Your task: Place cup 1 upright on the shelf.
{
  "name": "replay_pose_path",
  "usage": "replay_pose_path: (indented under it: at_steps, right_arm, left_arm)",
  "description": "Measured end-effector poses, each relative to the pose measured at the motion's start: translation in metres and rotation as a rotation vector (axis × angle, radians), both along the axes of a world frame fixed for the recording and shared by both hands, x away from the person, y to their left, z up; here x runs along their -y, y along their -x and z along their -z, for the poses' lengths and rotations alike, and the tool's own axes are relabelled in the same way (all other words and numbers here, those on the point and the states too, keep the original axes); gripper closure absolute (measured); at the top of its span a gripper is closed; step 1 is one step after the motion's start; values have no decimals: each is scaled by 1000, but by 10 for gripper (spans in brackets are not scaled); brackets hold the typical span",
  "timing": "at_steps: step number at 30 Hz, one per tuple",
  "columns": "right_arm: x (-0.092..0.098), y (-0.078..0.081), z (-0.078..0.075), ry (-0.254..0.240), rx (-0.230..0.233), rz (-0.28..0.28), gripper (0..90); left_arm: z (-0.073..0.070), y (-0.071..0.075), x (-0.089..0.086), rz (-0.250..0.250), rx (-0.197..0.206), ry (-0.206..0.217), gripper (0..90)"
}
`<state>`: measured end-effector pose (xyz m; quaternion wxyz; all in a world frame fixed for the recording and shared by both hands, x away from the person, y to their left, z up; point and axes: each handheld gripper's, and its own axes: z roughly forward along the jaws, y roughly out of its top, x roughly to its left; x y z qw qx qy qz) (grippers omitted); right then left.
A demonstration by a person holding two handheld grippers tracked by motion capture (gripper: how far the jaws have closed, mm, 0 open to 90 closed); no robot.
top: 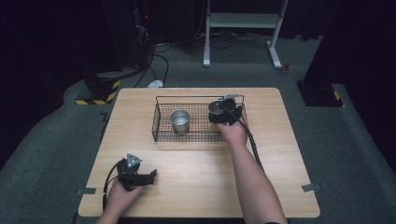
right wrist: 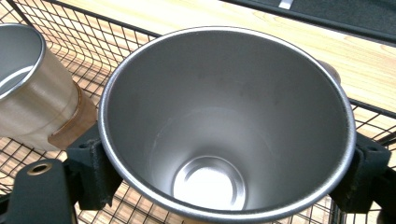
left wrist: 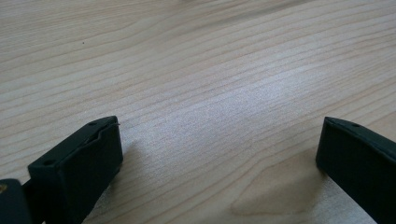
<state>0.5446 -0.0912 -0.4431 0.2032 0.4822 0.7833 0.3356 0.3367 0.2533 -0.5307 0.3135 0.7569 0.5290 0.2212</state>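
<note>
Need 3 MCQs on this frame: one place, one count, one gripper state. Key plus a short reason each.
1. Where is the right gripper?
A. at the wire basket's right end
B. on the floor
C. at the table's left edge

2. How many steel cups are there?
A. one
B. two
C. four

3. How is the left gripper?
A. shut on a cup
B. shut, empty
C. open, empty

Key: 1 A, it reaches into the wire basket; 2 B, the held cup and the second cup; 3 C, jaws apart over bare table.
</note>
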Motion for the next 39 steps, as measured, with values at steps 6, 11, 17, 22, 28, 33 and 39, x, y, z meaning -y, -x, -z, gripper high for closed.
replay_pose_path:
  at_steps: [6,11,17,22,28,33,39]
  right_arm:
    - [-4,0,3,20,1,-9,136]
    - [-2,1,5,22,6,-12,136]
    - [1,5,7,22,4,-11,137]
    - [2,8,9,14,3,-4,137]
    - [1,9,9,27,1,1,123]
    - [0,9,8,9,-2,-7,77]
    - [2,13,1,6,29,-5,71]
  left_arm:
    - [0,0,0,2,-1,0,5]
    - [0,0,0,2,-1,-1,6]
    - [0,0,0,2,-1,-2,6]
    - [0,0,0,3,0,-2,6]
    - [0,0,0,4,1,-6,6]
    - [0,0,0,4,1,-5,6]
    - [0,0,-1,5,0,-8,6]
